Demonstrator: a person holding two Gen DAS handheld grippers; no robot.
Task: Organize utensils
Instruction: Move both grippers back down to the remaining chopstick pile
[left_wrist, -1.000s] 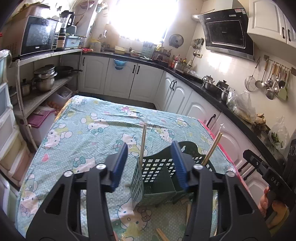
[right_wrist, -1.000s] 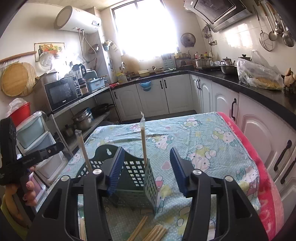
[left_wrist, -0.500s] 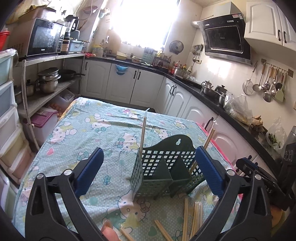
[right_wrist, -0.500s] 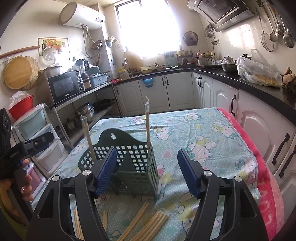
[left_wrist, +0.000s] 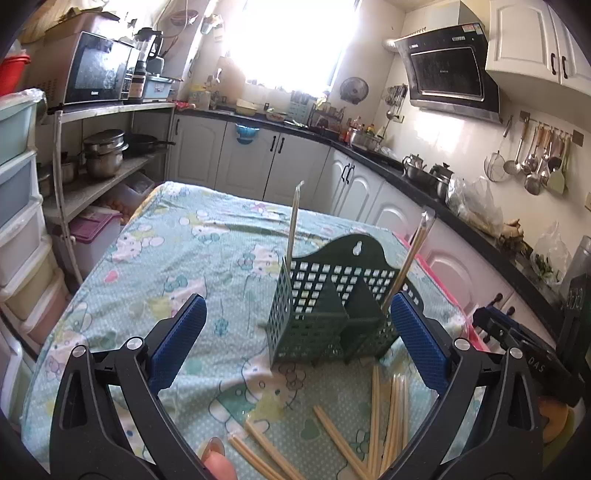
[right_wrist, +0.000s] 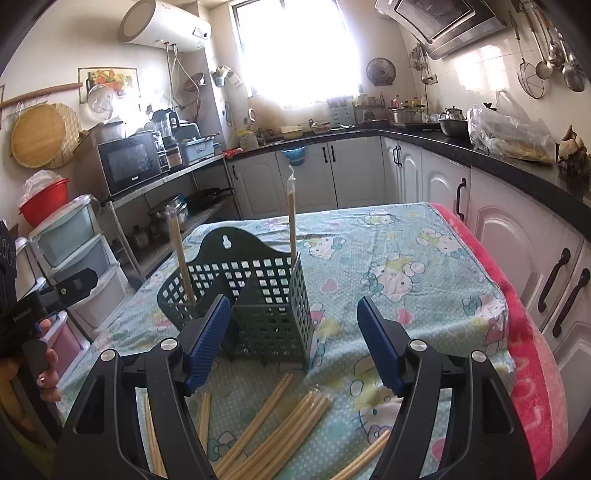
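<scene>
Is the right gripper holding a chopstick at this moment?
No, the right gripper is open and empty; loose chopsticks lie on the tablecloth below it.

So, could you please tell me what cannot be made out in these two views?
- Left wrist view: the loose chopsticks run under the left claw, their near ends hidden.
- Right wrist view: the green holder floor is screened by its own lattice walls.
- Both views: the window is overexposed.

My left gripper (left_wrist: 299, 345) hangs with its blue-padded jaws spread wide and nothing between them. My right gripper (right_wrist: 293, 341) is likewise parted and empty-handed. In the right wrist view my left hand (right_wrist: 44, 373) wraps its gripper's handle at the frame's left edge.
</scene>
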